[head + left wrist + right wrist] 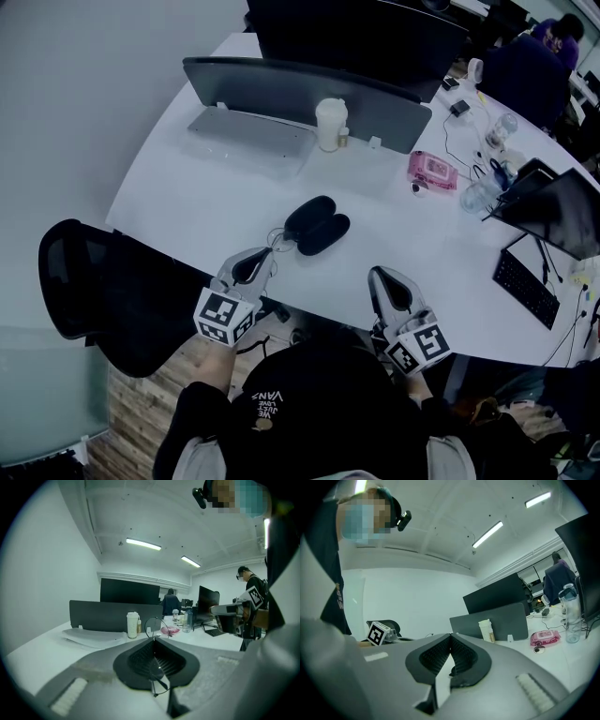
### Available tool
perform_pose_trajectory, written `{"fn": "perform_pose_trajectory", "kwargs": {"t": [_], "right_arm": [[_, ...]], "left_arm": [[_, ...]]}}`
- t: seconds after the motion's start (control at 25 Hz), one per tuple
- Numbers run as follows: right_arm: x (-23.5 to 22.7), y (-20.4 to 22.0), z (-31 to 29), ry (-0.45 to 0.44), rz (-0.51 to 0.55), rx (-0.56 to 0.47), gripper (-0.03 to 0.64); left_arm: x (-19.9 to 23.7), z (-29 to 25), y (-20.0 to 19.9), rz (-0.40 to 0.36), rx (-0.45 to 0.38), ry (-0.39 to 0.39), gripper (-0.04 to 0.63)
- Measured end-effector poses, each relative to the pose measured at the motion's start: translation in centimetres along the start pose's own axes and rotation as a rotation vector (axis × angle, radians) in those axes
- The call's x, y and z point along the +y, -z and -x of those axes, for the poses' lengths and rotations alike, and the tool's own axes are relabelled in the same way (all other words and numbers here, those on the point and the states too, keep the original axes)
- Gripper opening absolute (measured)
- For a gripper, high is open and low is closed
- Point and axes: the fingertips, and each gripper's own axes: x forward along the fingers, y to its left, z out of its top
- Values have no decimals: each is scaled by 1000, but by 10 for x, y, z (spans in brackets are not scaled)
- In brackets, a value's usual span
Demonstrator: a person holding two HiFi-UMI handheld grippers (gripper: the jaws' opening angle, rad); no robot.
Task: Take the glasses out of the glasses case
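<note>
The black glasses case [317, 225] lies open on the white table [187, 202], its two halves side by side and nothing seen inside. My left gripper [268, 253] is just left of it, at the table's near edge, shut on thin wire-rimmed glasses [277, 236]. In the left gripper view the glasses [153, 626] are pinched at the jaw tips of the left gripper [154, 640], one lens sticking up and a temple hanging down between the pads. My right gripper [377, 274] hovers to the right of the case, near the table edge. In its own view the right gripper [450, 636] is shut and holds nothing.
At the back stand a dark monitor [309, 94] and a white cup [330, 124]. A pink packet [432, 171], a water bottle [478, 195], cables and a keyboard [525, 281] sit to the right. A black chair [84, 291] is at the left, a seated person [548, 52] far right.
</note>
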Motion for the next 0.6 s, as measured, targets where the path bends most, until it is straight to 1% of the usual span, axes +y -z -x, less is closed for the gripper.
{"fn": "perform_pose_trajectory", "kwargs": {"t": [0.6], "right_arm": [[28, -11, -21, -53, 64, -7, 0]], "left_arm": [[9, 65, -24, 31, -120, -74, 7]]}}
